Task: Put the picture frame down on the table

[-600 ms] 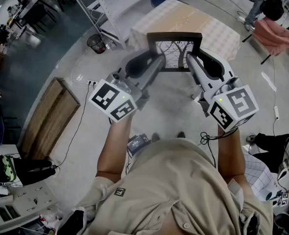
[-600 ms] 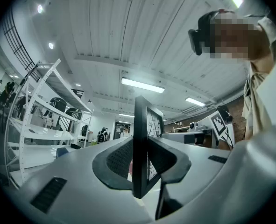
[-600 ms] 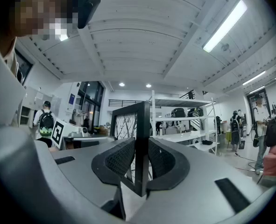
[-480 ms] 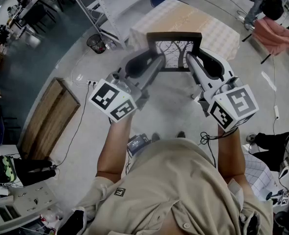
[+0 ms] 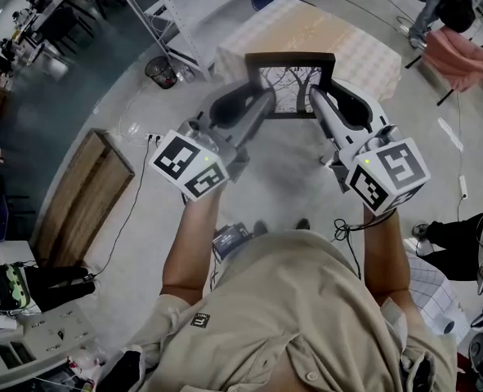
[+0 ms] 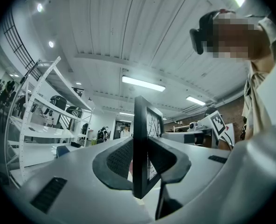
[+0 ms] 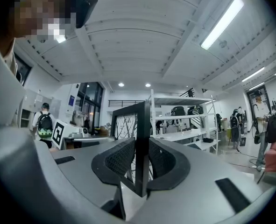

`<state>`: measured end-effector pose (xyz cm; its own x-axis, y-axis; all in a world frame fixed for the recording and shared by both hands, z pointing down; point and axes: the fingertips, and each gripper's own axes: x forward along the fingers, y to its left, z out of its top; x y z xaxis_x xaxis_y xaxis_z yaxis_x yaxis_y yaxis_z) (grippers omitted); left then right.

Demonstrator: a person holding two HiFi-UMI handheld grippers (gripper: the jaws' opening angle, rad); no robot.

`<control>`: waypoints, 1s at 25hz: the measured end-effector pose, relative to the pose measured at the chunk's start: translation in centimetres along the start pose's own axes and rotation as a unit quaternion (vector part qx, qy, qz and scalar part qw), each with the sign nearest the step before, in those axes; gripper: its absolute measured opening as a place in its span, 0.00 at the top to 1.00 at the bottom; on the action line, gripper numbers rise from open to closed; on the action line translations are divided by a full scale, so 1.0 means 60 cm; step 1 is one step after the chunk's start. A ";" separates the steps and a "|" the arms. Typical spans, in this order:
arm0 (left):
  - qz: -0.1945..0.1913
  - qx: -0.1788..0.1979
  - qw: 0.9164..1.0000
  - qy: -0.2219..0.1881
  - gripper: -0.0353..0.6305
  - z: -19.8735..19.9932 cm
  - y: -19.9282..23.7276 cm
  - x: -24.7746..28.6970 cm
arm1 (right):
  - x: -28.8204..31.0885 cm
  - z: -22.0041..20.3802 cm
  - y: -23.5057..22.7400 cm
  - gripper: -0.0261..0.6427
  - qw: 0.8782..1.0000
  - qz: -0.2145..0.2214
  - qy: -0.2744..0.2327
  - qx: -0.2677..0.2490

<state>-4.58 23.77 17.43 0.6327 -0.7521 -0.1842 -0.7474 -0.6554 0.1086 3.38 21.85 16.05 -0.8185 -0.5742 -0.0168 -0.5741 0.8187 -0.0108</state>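
A black picture frame (image 5: 290,84) with a branch print is held in the air above the floor, in front of a table with a checked cloth (image 5: 310,39). My left gripper (image 5: 263,104) is shut on the frame's left side and my right gripper (image 5: 316,102) is shut on its right side. In the left gripper view the frame's edge (image 6: 140,143) stands upright between the dark pads (image 6: 117,160). The right gripper view shows the other edge (image 7: 141,146) clamped between its pads (image 7: 161,161). The frame tilts back toward me.
A wooden bench (image 5: 82,194) lies on the floor at the left. A black bin (image 5: 161,73) and a white metal shelf rack (image 5: 172,6) stand behind it. A person sits by pink cloth (image 5: 467,55) at the far right. Desks with gear fill the lower left.
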 end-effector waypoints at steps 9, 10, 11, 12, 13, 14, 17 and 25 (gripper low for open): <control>0.006 -0.002 1.000 0.005 0.80 -0.010 0.003 0.025 | 0.000 -0.005 -0.027 0.84 1.000 0.005 0.004 0.002; 0.007 -0.002 1.000 0.006 0.80 -0.010 0.003 0.027 | 0.001 -0.005 -0.030 0.84 1.000 0.006 0.004 0.002; 0.008 -0.002 1.000 0.006 0.80 -0.011 0.005 0.029 | 0.002 -0.006 -0.032 0.84 1.000 0.007 0.003 0.003; 0.008 -0.003 1.000 0.007 0.80 -0.012 0.006 0.029 | 0.003 -0.007 -0.032 0.84 1.000 0.008 0.003 0.003; 0.009 -0.003 1.000 0.007 0.80 -0.014 0.008 0.027 | 0.005 -0.010 -0.031 0.84 1.000 0.009 0.003 0.003; 0.009 -0.003 1.000 0.007 0.80 -0.016 0.010 0.023 | 0.007 -0.013 -0.029 0.84 1.000 0.009 0.003 0.003; 0.014 -0.004 1.000 0.008 0.80 -0.028 0.005 0.043 | 0.000 -0.019 -0.050 0.84 1.000 0.013 0.003 0.003; 0.033 -0.002 0.999 0.007 0.80 -0.059 -0.026 0.146 | -0.041 -0.027 -0.155 0.84 0.999 0.033 0.004 0.005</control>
<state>2.83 17.96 19.11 0.5845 -0.7949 -0.1629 -0.7870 -0.6043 0.1246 10.69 15.64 17.80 -0.8549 -0.5187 -0.0105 -0.5184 0.8549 -0.0195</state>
